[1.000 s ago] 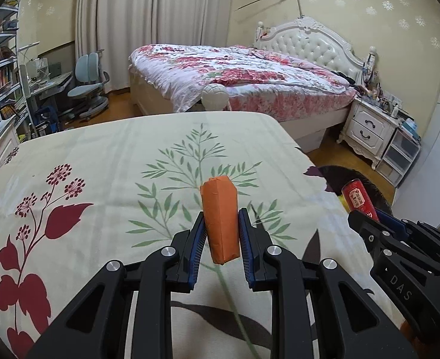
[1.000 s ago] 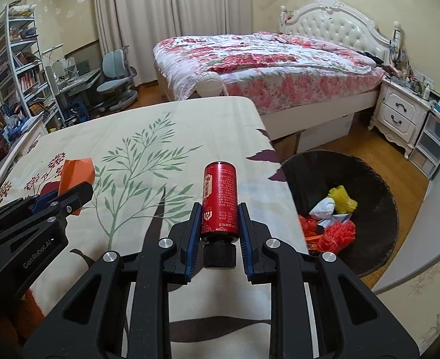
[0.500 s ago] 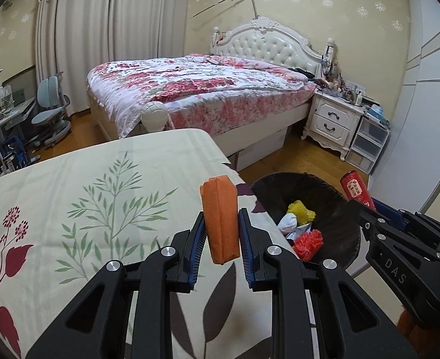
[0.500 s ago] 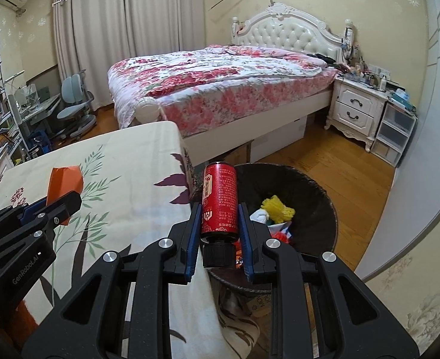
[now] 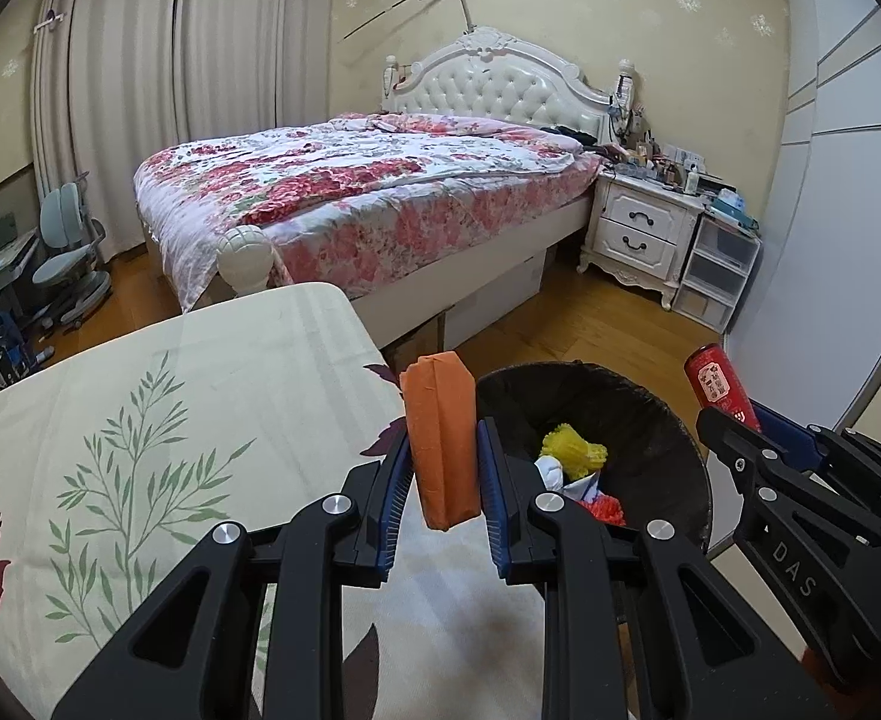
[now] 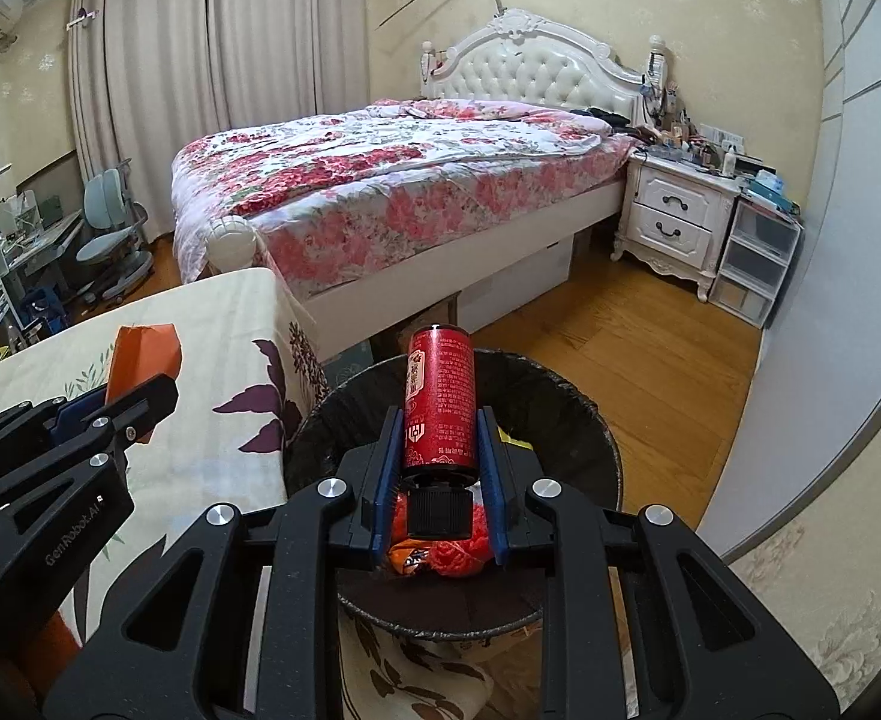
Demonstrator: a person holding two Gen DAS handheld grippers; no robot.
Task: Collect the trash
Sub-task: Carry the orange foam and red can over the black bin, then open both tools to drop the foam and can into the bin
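Far left, desk chair (image 5: 71, 258) by the curtains; near left, a table under a leaf-print cloth (image 5: 158, 420), floral bed (image 5: 368, 192) behind, nightstand (image 5: 638, 234) far right on the wood floor. Left gripper (image 5: 445, 468) clamps an orange paper pack (image 5: 443, 438) at the table's right edge, long axis upright, leaning slightly left. Right of it, dark trash bin (image 6: 584, 420) on the floor holding yellow and red scraps. Right gripper (image 6: 438, 468) pinches a red bottle (image 6: 438, 405) over the bin, long axis pointing away, black cap nearest the camera.
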